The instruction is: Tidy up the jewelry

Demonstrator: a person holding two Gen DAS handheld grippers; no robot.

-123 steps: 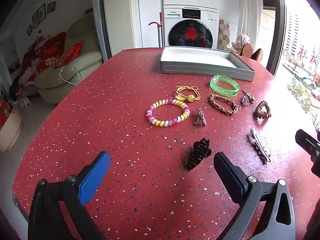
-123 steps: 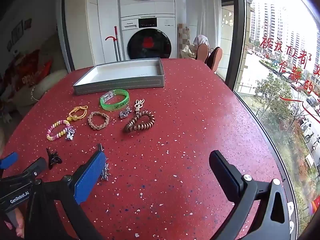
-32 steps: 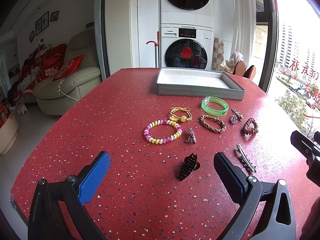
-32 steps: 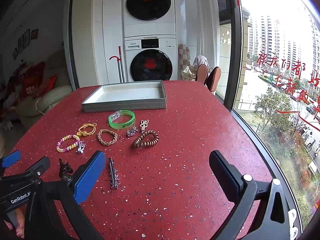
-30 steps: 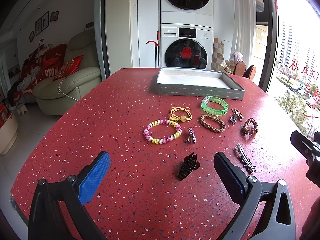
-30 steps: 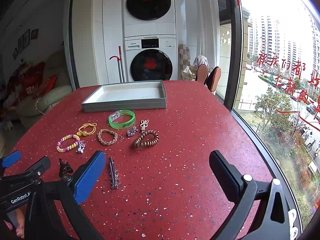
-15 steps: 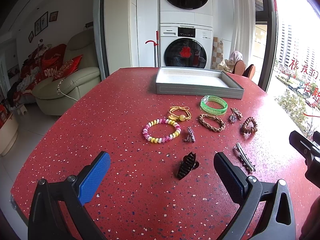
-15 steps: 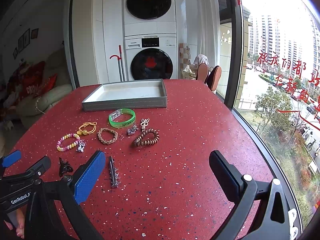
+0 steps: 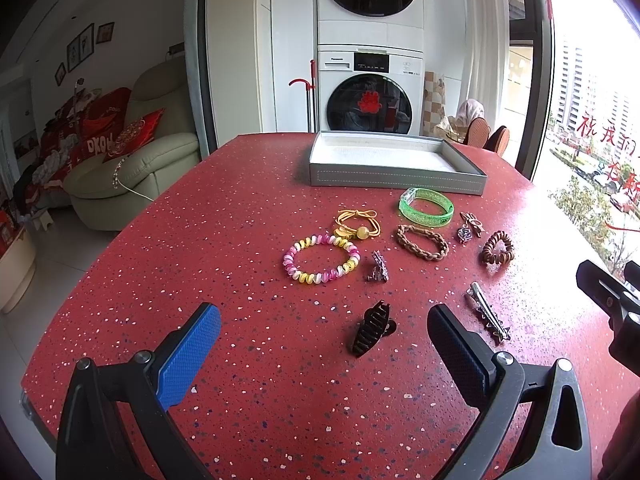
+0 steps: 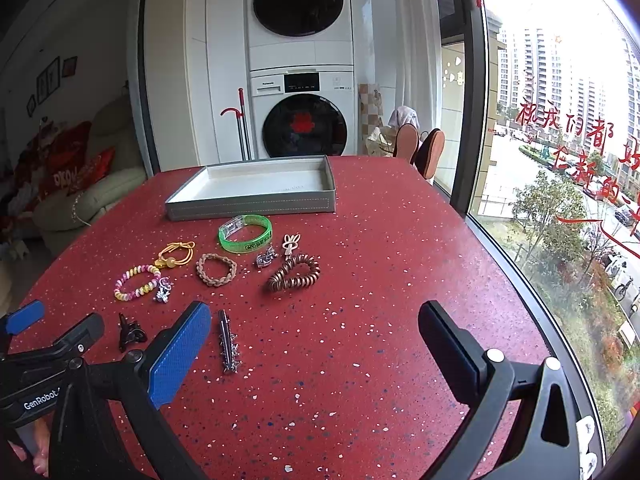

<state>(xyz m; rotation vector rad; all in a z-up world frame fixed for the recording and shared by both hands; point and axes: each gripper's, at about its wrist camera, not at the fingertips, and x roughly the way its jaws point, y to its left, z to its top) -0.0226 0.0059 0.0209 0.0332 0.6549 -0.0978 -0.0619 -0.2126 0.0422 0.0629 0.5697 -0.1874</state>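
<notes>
In the left wrist view I am holding the left gripper (image 9: pixel 324 344) spread wide at bottom centre, framing the dark claw clip (image 9: pixel 371 327); the grey tray (image 9: pixel 396 178) is waiting empty at upper centre.

In the right wrist view the right gripper (image 10: pixel 316 336) is gaping too, hovering lower centre, the spiked barrette (image 10: pixel 228 341) lying beside its blue finger, probably my easiest pick.

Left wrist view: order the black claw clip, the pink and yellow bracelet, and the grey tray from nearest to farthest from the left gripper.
1. Black claw clip, just ahead of the left gripper.
2. Pink and yellow bracelet, mid-table, slightly left.
3. Grey tray, far edge.
</notes>
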